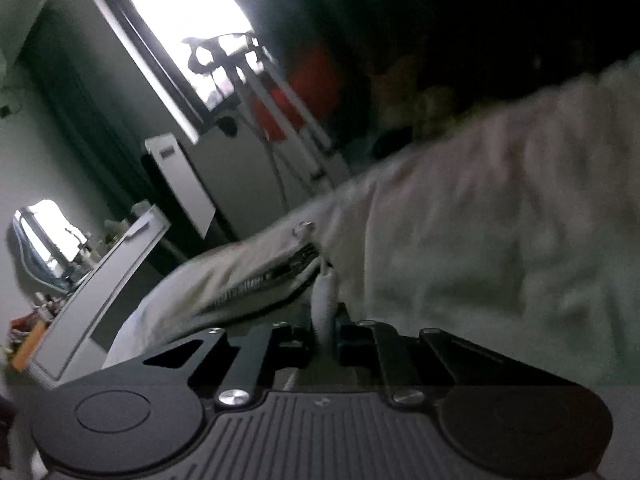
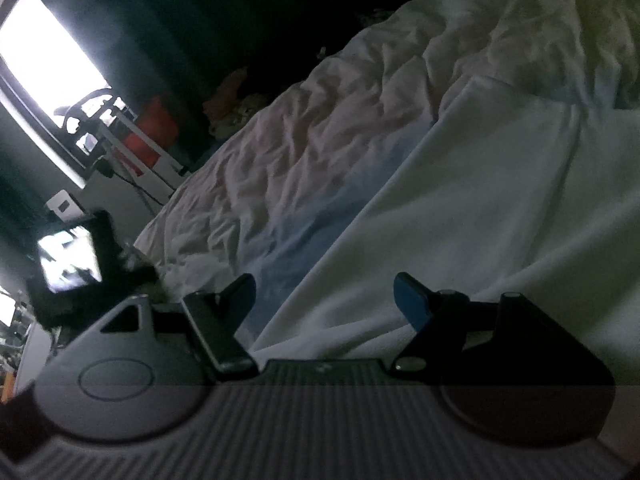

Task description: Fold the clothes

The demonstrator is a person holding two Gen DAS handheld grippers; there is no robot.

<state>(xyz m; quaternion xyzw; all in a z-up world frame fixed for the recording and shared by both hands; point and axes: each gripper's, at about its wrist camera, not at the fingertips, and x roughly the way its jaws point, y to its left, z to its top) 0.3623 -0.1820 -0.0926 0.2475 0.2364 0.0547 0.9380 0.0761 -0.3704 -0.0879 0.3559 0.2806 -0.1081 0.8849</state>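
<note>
Mid-fold: I carried the pale trousers [image 1: 460, 216] by the waist.
My left gripper [image 1: 325, 312] had its jaws closed on the fabric beside the zipper [image 1: 272, 276]; my right gripper [image 2: 324, 292] stood open over the white garment [image 2: 480, 220] on the bed [image 2: 304, 152], and should next pinch an edge.

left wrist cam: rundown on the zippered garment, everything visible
The garment is pale, off-white woven-looking cloth, motion-blurred. A metal zipper runs along its open fly, with a round metal button above the zipper's top end, so it looks like trousers. It lies crumpled on the rumpled white bedding, tilted in the frame. The left gripper has its jaws closed on a fold of the cloth beside the zipper. The rest of it runs out of view; its full shape cannot be told.
</note>
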